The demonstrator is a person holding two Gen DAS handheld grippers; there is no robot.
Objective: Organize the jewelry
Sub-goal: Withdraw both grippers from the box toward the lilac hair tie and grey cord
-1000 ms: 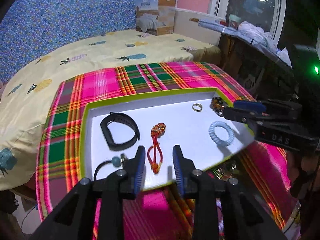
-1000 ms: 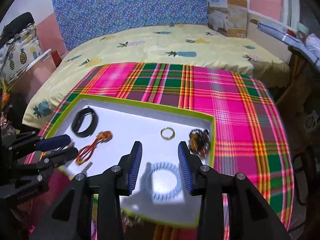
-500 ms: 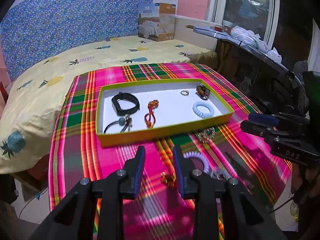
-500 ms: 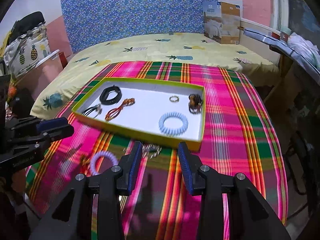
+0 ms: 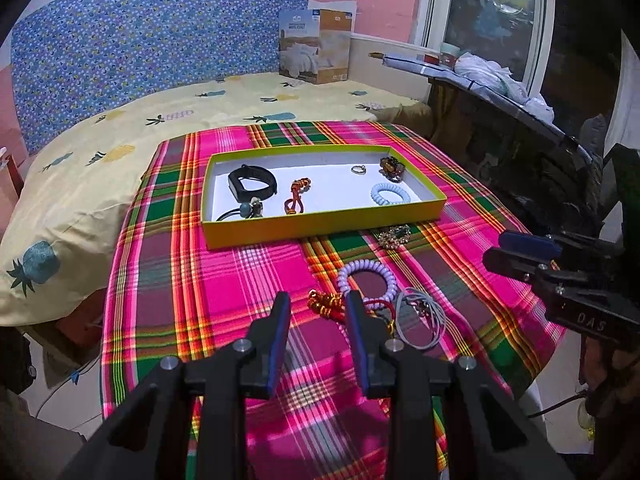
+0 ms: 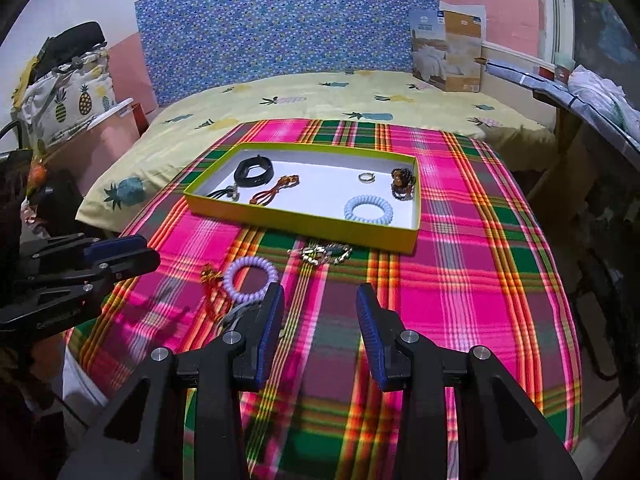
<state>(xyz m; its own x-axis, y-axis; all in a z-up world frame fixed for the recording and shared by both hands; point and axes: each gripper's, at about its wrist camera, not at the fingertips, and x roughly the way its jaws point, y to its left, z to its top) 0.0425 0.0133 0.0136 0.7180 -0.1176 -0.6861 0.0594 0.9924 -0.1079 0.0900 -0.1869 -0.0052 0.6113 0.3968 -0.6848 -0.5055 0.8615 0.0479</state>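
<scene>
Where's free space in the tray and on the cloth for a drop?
In the tray: white floor between the red cord and the ring, along the far wall. On the plaid cloth: the whole stretch right of the tray. Crowded: near-left cloth, around the lilac coil and gold chain.

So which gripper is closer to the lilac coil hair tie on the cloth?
Left. The left gripper hangs just short of the lilac coil hair tie; the right gripper sits off to its right, empty.
</scene>
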